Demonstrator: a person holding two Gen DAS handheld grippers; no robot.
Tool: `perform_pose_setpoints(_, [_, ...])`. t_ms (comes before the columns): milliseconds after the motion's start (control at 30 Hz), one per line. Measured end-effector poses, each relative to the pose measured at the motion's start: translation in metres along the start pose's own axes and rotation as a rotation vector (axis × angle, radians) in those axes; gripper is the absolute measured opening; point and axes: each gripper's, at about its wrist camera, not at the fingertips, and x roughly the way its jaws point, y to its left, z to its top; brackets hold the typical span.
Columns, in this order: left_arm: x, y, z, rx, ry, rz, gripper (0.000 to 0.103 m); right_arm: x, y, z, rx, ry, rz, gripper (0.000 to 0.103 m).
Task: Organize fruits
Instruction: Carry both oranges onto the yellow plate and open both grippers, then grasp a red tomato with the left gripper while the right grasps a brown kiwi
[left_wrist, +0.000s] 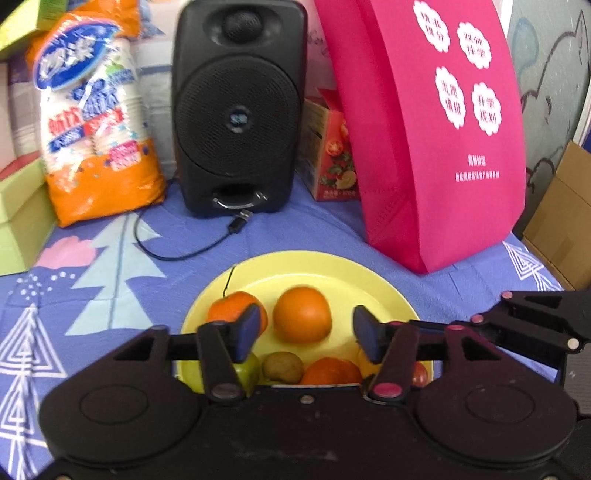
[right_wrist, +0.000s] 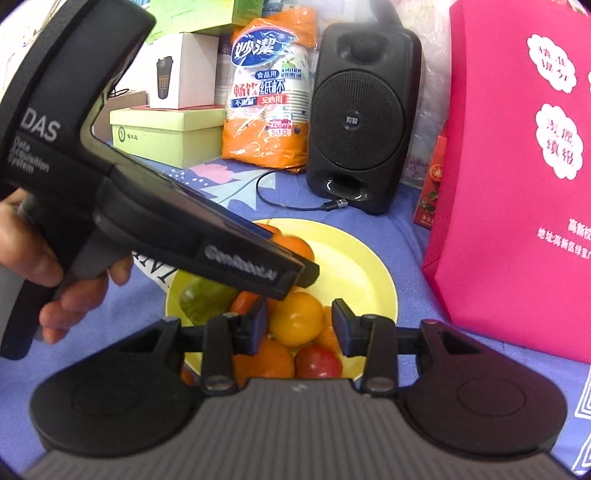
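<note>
- On the yellow plate (left_wrist: 325, 266), near the front edge of the desk (left_wrist: 295, 229), the fruits lie together in one heap.
- My left tongs (left_wrist: 303, 332) are spread above the plate and hold nothing; a round orange (left_wrist: 302, 314) sits in the gap, apart from both pads.
- My right tongs (right_wrist: 299, 328) are also parted, more narrowly, and empty; a yellow-orange fruit (right_wrist: 301, 319) lies between the pads, and I cannot see any touch.
- I judge the step is to take one fruit from the heap. To do it well, I should lower each tongs straight around the widest part of one fruit only and close gently, because round fruits roll and can push the neighbours off the rim.
- Both tongs are near each other over the same plate, so I would move one at a time.
- My count from the left view: three orange fruits, one kiwi (left_wrist: 282, 366), one green fruit (left_wrist: 248, 371), one red fruit (left_wrist: 420, 373) partly hidden.
- Behind the plate stand one black speaker (left_wrist: 238, 107), one pink bag (left_wrist: 436, 129) and one pack of paper cups (left_wrist: 94, 110).
</note>
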Motion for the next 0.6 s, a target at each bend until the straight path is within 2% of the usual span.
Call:
perform_pose_setpoints(233, [-0.05,0.001,-0.014,0.021,-0.056,0.018,0.059,-0.03,0.005,-0.005,0.006,-0.03,-0.005,0.037])
perform_pose_setpoints(467, [-0.097,-0.005,-0.065,0.043,-0.073,0.034,0.059,-0.055,0.015,-0.026,0.046,-0.029,0.014,0.037])
perform_pose_setpoints(600, [-0.106,-0.01,-0.094,0.03,-0.058,0.049,0.059,-0.062,0.024,-0.044,0.071,-0.005,0.031,0.037])
